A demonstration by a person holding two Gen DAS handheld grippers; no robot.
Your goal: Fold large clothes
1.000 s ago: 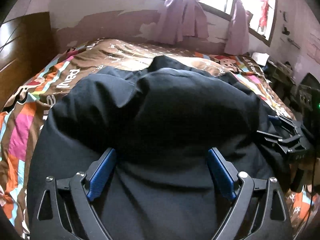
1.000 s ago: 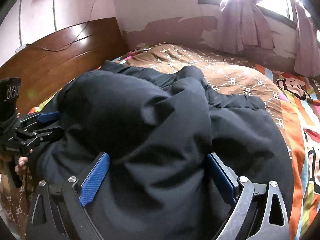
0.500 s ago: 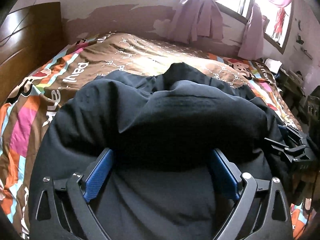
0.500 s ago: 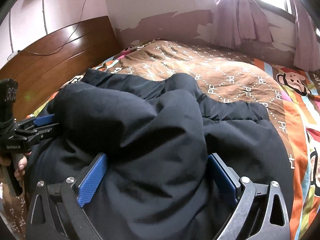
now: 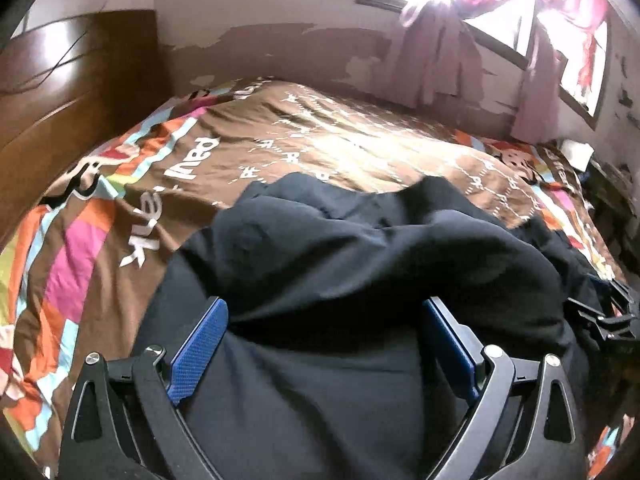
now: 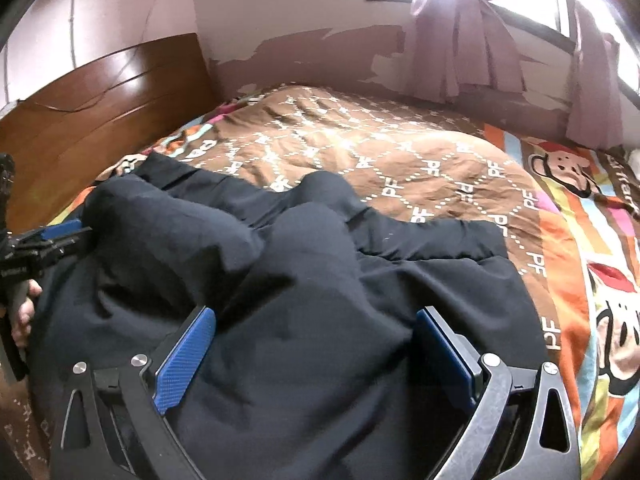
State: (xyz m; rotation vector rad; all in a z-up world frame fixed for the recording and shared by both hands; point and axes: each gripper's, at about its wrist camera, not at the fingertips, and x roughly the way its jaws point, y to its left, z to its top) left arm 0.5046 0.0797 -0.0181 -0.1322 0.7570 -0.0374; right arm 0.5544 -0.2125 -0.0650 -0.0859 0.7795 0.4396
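Observation:
A large black padded coat (image 5: 352, 264) lies bunched on the bed and also fills the right wrist view (image 6: 304, 280). My left gripper (image 5: 326, 322) stands wide open, its blue pads (image 5: 198, 350) on either side of a thick fold of the coat. My right gripper (image 6: 316, 332) is also wide open with coat fabric bulging between its blue pads (image 6: 186, 358). Each gripper shows in the other's view: the right one at the right edge of the left wrist view (image 5: 600, 320), the left one at the left edge of the right wrist view (image 6: 52, 236).
The bed carries a brown and multicoloured patterned cover (image 5: 300, 140) (image 6: 400, 152). A wooden headboard (image 6: 100, 104) stands at the left. A peeling wall and a window with pink curtains (image 6: 460, 40) lie behind. Dark clutter (image 5: 608, 192) sits at the bed's right side.
The raised bulk of the coat has come down toward the bed and more of the cover shows beyond it. Both grippers stay wide open around the fabric.

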